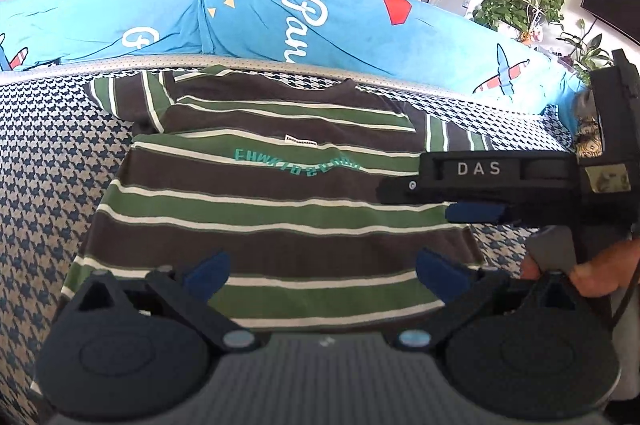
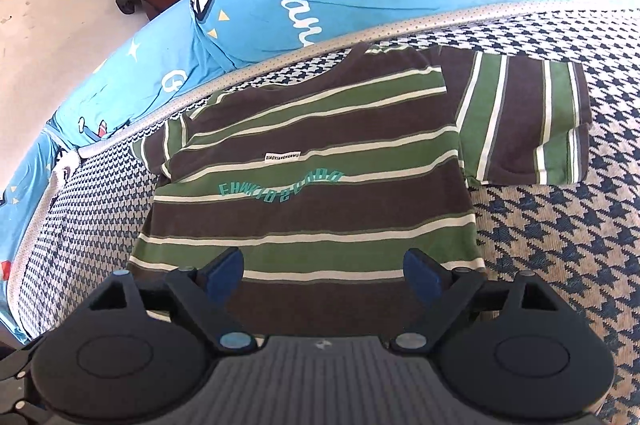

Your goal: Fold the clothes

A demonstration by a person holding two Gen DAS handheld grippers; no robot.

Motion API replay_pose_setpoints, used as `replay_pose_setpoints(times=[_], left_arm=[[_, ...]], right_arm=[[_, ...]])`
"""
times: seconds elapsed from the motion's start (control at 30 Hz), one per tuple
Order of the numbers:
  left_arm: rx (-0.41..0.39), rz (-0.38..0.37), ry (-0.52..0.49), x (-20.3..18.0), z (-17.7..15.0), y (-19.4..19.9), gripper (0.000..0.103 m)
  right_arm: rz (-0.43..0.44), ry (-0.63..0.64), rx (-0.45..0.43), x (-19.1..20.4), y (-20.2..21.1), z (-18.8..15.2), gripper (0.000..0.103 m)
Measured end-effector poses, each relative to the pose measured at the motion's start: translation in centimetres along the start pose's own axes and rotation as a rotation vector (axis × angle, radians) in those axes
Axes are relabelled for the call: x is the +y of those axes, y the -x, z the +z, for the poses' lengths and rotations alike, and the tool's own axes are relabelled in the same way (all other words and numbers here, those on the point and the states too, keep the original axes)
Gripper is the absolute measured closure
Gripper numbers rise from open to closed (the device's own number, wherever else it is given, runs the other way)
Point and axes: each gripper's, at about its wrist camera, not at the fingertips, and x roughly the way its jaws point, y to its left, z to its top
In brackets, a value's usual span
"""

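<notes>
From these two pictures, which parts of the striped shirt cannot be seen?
- Left wrist view: the striped shirt has its near hem hidden behind the left tongs; its right sleeve is partly covered by the right tongs.
- Right wrist view: the near hem sits behind the tongs' body.
- Teal lettering: upside down, unreadable.

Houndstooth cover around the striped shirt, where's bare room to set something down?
Bare houndstooth cover lies below the spread sleeve, and left of the striped shirt. Crowded: the strip between collar and blue cushions.
</notes>
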Motion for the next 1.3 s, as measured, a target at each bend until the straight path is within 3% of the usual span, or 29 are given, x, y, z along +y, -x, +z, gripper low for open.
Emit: replay_pose_setpoints(times=[0.47,0.7,0.83,1.3], left_arm=[[0.035,0.093,0.060,2.4,1.3,-4.0,0.000],[0.061,0.157,0.077,4.1,1.4,-6.0,0.000],[0.081,0.174,0.095,5.2,1.1,-6.8,0.000],[0.092,0.203,0.009,5.2,0.0,-8.1,0.000]], right_arm=[[0.074,0.025,0.097,0.7,-2.1,0.5,0.015],[0.030,0.021,0.139,-0.1,-3.1,0.7,0.016],[0.035,0.003,0.134,-1.1,-3.3,0.8,0.018],[0.072,0.001,0.113,-3.5,-3.3,1.5,0.031]])
